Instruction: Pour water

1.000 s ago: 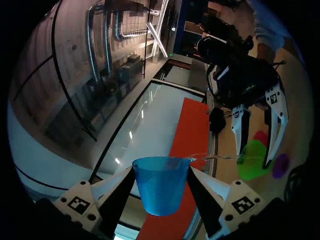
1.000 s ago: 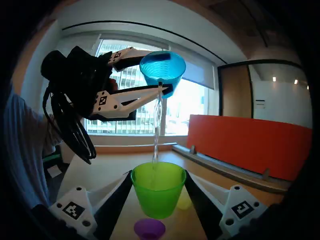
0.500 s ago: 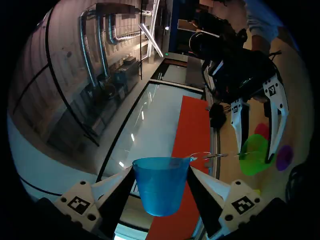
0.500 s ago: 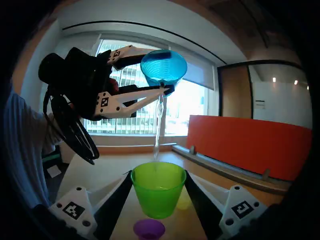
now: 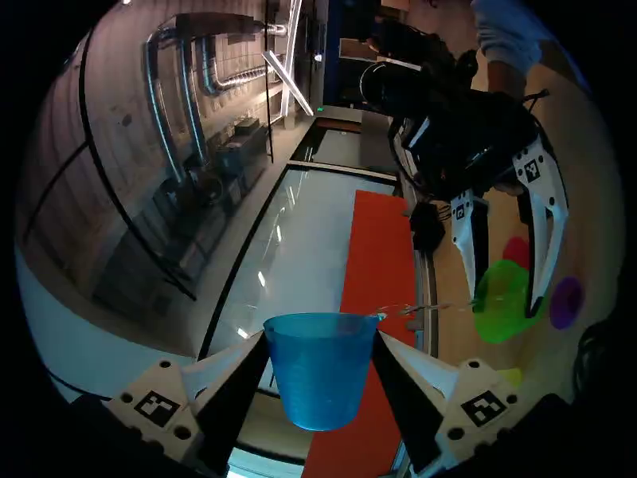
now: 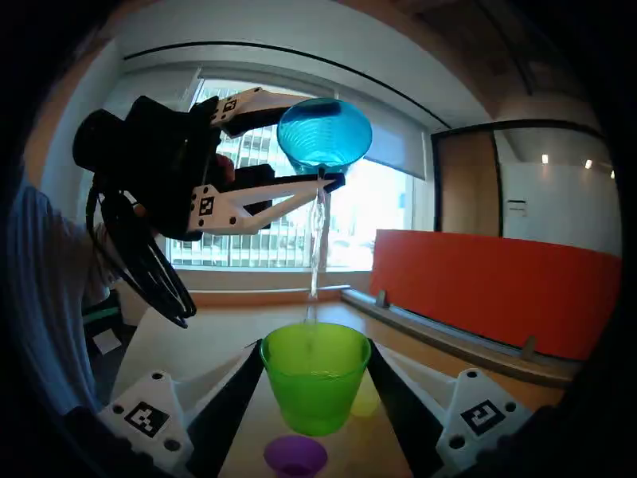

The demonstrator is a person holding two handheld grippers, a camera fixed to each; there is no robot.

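My left gripper [image 5: 320,370] is shut on a blue cup [image 5: 320,366] that is tipped on its side. In the right gripper view that blue cup [image 6: 323,134] hangs high, mouth toward the camera, held by the left gripper [image 6: 306,143]. A thin stream of water [image 6: 314,247] falls from its rim into a green cup [image 6: 315,384]. My right gripper [image 6: 315,390] is shut on the green cup, upright below. In the left gripper view the green cup [image 5: 502,299] sits between the right gripper's fingers [image 5: 509,299], and the stream of water [image 5: 426,307] reaches it.
A purple cup [image 6: 295,454] and a yellow cup [image 6: 366,402] stand on the wooden table [image 6: 223,334] below the green cup. An orange partition [image 6: 494,287] runs along the right. Black cables [image 6: 143,263] hang from the left gripper, beside a person's sleeve [image 6: 48,303].
The blue cup has tipped slightly further and the stream keeps flowing. In the left gripper view the right gripper and green cup have shifted a little upward.
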